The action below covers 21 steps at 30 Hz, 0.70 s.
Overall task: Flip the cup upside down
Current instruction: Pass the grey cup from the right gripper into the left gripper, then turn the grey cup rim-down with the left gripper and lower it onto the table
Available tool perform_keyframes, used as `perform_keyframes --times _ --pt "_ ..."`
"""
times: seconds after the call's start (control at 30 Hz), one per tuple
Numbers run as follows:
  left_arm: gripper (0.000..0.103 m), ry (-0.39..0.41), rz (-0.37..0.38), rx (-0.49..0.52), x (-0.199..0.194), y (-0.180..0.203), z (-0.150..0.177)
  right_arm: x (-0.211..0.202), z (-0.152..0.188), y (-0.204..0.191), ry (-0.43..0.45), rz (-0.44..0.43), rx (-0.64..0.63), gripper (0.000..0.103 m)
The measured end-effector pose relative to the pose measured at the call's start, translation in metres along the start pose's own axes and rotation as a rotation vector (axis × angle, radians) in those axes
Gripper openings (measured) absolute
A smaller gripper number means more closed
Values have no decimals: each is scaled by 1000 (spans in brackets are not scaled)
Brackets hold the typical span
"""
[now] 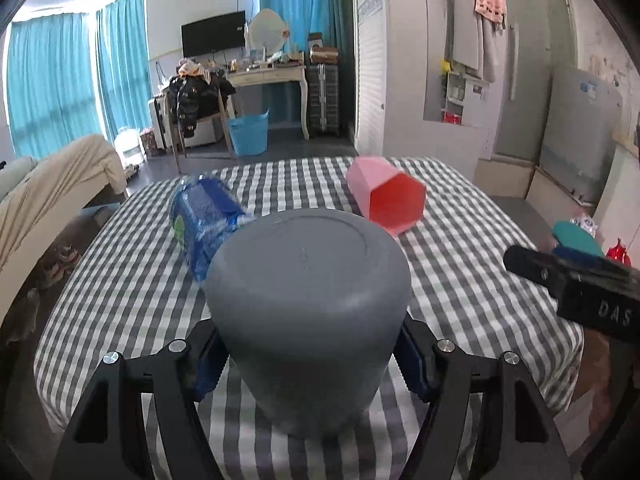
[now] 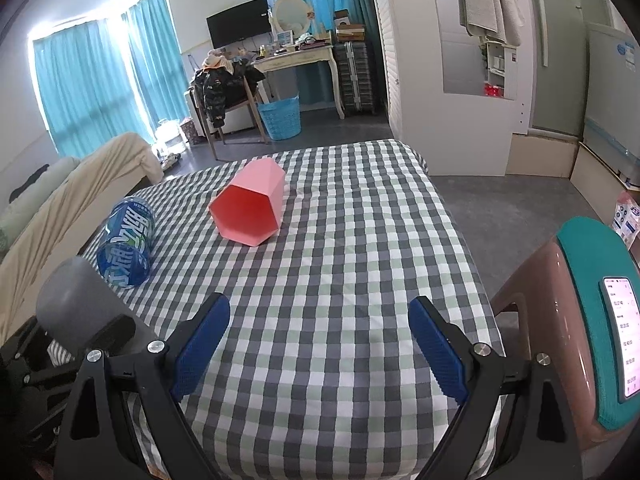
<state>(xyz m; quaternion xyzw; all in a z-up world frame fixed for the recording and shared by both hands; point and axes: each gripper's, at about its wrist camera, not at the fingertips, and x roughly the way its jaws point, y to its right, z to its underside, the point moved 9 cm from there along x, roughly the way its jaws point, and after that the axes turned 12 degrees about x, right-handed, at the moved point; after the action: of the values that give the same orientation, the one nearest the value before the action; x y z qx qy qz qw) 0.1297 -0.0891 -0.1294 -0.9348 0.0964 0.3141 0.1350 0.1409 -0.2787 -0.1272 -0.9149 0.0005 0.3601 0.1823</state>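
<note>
A grey cup [image 1: 308,312] fills the middle of the left wrist view, its flat base turned toward the camera and up. My left gripper [image 1: 310,364] is shut on the grey cup, with a blue pad on each side of it, above the checkered tablecloth [image 1: 460,280]. The cup also shows at the left edge of the right wrist view [image 2: 76,300]. My right gripper [image 2: 320,344] is open and empty over the near part of the cloth [image 2: 340,240]. It shows in the left wrist view at the right edge [image 1: 560,276].
A pink hexagonal cup [image 1: 390,200] [image 2: 250,208] lies on its side, mouth toward me. A blue plastic bottle [image 1: 204,220] [image 2: 126,246] lies on its side to the left. A brown stool with a teal cushion [image 2: 592,320] and a phone [image 2: 622,336] stands at the right.
</note>
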Motion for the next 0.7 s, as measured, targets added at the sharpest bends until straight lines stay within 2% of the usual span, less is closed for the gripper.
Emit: perform_keyframes --times 0.23,0.7 --pt "73 58 -10 9 14 3 -16 2 1 0 -5 10 -6 91" --pt "73 29 2 14 -1 4 5 6 3 -11 -11 16 -22 91"
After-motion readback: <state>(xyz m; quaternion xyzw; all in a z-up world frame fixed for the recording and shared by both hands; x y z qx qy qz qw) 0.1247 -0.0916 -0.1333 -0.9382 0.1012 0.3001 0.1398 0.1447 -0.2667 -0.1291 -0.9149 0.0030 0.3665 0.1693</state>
